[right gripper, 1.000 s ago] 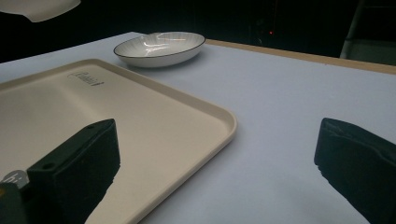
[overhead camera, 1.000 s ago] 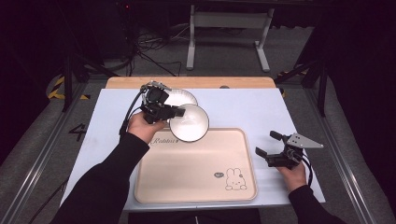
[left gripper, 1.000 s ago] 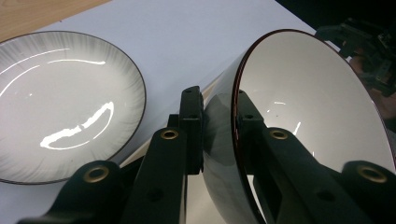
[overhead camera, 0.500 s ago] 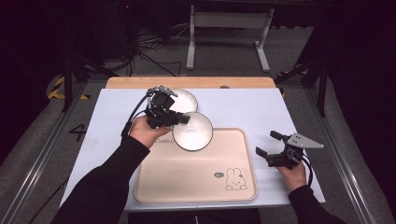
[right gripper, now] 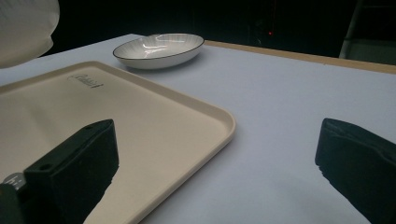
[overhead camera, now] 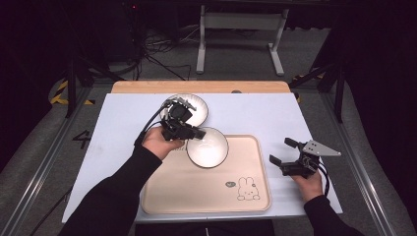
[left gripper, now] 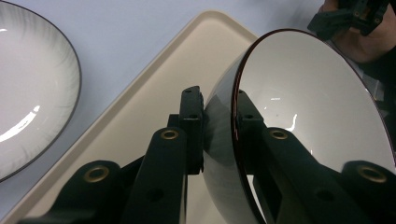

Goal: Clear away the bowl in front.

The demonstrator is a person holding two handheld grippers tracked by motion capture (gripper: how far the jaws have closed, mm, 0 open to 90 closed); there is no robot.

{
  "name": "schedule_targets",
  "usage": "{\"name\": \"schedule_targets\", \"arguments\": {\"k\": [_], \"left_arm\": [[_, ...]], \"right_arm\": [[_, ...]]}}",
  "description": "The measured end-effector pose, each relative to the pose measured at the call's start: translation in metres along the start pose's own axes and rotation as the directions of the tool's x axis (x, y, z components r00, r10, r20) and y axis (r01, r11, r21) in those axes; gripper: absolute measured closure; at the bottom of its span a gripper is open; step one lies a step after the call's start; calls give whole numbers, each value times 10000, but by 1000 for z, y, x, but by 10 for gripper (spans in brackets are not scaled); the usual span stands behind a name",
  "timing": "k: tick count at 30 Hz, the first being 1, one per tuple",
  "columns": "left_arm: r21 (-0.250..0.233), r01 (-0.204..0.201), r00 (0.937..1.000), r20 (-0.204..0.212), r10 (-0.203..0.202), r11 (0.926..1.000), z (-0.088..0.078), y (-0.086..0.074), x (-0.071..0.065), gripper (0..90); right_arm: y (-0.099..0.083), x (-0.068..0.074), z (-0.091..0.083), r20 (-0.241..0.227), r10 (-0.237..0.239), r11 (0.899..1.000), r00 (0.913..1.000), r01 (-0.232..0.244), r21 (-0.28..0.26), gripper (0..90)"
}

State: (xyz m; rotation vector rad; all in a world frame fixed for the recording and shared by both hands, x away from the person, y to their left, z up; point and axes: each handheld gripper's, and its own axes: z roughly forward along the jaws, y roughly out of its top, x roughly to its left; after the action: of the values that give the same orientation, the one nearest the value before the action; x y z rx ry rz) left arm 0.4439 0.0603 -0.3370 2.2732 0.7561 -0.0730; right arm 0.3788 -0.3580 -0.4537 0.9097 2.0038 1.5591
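Centrally on the pale blue worktop [overhead camera: 255, 110] lies a beige tray [overhead camera: 196, 191] with a small rabbit drawing [overhead camera: 247, 189] near its right front corner. Above the tray's far left part, the left gripper [overhead camera: 196, 133] holds a white bowl [overhead camera: 207, 147] by its rim. From the left gripper view, the two black jaws pinch the bowl's wall, one jaw on the grey outside and one on the glossy white inside, so the bowl [left gripper: 299, 121] stands tilted on edge with its thin dark rim running between them. The bowl hangs over the tray [left gripper: 140, 107] rather than resting flat; whether it touches the tray cannot be told. Just beyond the tray's far left corner, a second dish, a shallow white plate with a dark rim [overhead camera: 194, 105], sits on the worktop; it also appears at the left edge of the left gripper view [left gripper: 32, 93] and far off in the right gripper view [right gripper: 159, 49].

The right gripper [overhead camera: 285, 153] hovers just beside the tray's right edge, held in the person's hand, its jaws spread wide with nothing between them. Its own view shows the tray's rounded corner [right gripper: 219, 119] and bare worktop between the jaws.
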Motion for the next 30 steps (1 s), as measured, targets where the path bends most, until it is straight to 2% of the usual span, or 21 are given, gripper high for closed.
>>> {"name": "schedule_targets", "arguments": {"k": [4,13,19,30], "left_arm": [[168,-85,9999,99,83,9998,9,-2,-1,786],[661,-257,9997,-18,259,9975,28,-8,-4,786],[1083,-568,9982,-148,587,9925,38,-9,-7,786],[1580,-571,9979,-201,610,9858,53,-13,-5,788]], "right_arm": [[0,0,0,0,12,10000,10000,-12,-1,0],[0,0,0,-14,38,10000,10000,-38,-13,0],[0,0,0,-41,68,10000,10000,-68,-20,0],[0,0,-1,-45,60,10000,10000,-60,-33,0]]}}
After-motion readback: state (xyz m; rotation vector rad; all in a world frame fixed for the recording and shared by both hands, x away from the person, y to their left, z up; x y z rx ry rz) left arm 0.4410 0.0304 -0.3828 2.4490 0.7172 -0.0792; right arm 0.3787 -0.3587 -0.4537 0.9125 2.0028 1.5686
